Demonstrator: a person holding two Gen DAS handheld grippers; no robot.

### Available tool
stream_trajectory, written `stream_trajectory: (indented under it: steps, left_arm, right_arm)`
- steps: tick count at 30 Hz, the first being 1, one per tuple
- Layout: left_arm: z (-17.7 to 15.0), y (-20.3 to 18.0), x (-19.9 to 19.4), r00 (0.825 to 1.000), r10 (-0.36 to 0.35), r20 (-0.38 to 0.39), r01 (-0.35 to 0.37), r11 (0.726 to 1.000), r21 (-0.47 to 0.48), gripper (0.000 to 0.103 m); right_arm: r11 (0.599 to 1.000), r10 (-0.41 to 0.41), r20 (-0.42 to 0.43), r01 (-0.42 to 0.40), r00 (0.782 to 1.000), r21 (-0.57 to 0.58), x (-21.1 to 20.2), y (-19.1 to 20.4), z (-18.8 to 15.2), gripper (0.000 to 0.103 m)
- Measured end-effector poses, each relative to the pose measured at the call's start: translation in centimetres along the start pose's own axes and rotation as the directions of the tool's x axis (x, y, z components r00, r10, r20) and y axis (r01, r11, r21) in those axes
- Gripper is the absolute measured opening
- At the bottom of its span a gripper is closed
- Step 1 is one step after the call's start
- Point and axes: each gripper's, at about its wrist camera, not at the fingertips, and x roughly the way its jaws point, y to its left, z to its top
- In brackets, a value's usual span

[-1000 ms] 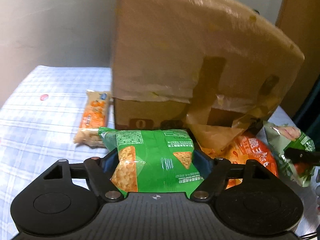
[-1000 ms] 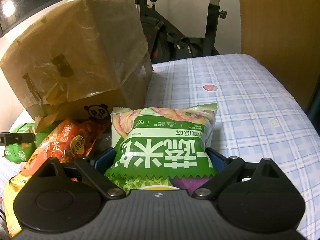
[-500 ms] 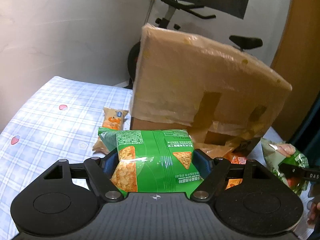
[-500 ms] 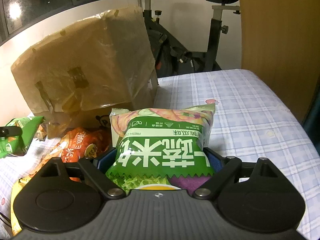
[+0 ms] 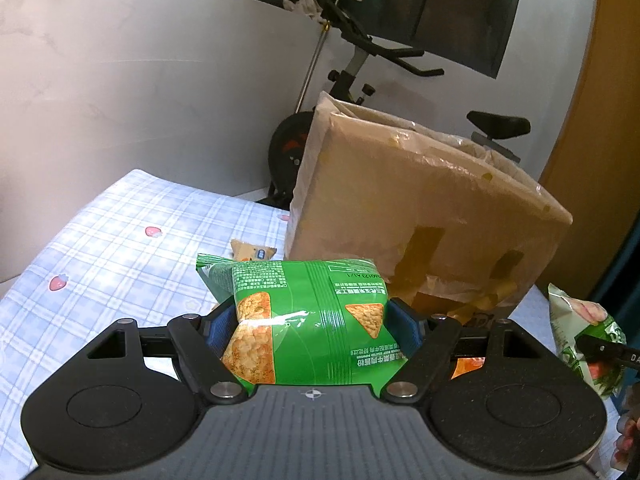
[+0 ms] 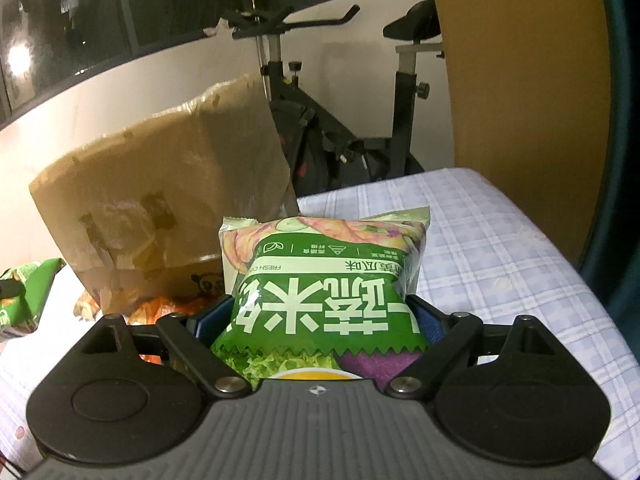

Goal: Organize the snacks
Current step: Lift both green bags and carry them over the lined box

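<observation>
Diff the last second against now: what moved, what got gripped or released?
Both grippers rose and drew back from the box; its top and the exercise bike came into view. Nothing gripped or released. Unchanged: left gripper holds the green chip bag, right gripper the green-and-white bag; orange pack stays beside the box.

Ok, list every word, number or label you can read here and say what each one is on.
"FRESH", upside down: green and white snack bag in the right gripper.
Large white Chinese characters, upside down: same bag.
"D", the rest cut off: the right gripper's black finger.
Fine print on the green chip bag in the left gripper: too small.
Cardboard box: a panda logo, no readable words.
</observation>
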Motion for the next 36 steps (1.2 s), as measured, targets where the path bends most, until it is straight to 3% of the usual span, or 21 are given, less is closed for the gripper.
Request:
stream_trajectory:
  steps: [13, 25, 31, 36]
  left_arm:
    - [1.3, -0.3, -2.2, 0.996, -0.032, 0.079, 0.031, 0.999, 0.009, 0.080]
    - [6.8, -3.3, -3.3, 0.975, -0.118, 0.187, 0.097, 0.988, 0.117, 0.080]
    - [10.1, -6.1, -1.5, 0.962, -0.164, 0.216, 0.121, 0.972, 0.200, 0.080]
    - [13.0, -7.5, 2.0, 0.961, -0.177, 0.211, 0.131, 0.968, 0.213, 0.080]
  right_arm:
    - [1.000, 0.011, 0.089, -0.011, 0.996, 0.001, -2.5, 0.6, 2.0, 0.091]
    - [0.995, 0.069, 0.226, -0.052, 0.972, -0.079, -4.8, 2.8, 8.1, 0.091]
    - [0.981, 0.157, 0.253, -0.122, 0.955, -0.149, -3.2, 5.9, 11.9, 0.091]
    - [0.959, 0.205, 0.215, -0.152, 0.955, -0.241, 1.1, 9.5, 14.0, 0.091]
